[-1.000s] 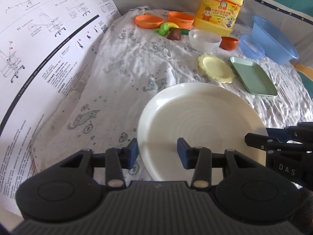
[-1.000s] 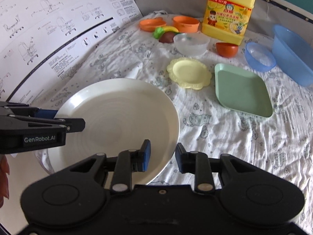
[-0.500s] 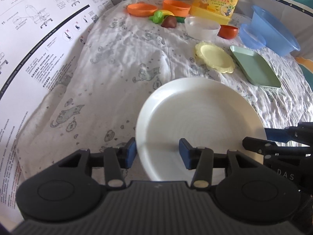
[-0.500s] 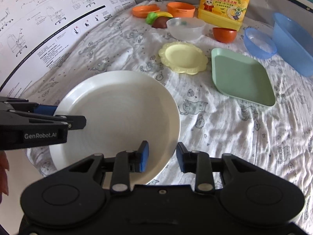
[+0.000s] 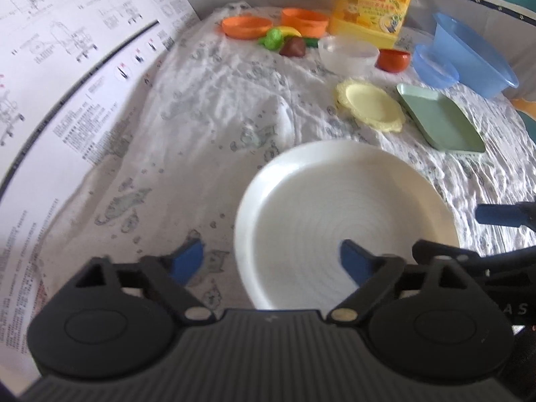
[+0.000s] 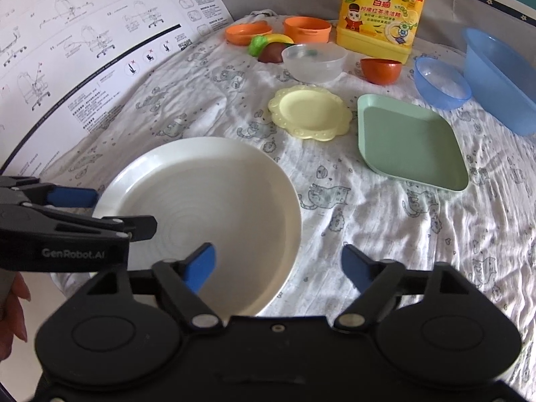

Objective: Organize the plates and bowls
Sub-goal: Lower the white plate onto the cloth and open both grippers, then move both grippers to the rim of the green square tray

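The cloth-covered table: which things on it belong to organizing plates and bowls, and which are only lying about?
For the job:
white plate
yellow plate
green tray
clear bowl
red bowl
small blue bowl
blue basin
orange dishes

Lying about:
detergent bottle
toy food
instruction sheet

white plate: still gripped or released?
Released. The white plate lies flat on the cloth; the left gripper and right gripper have just been opening, pads wide apart and clear of its rim.
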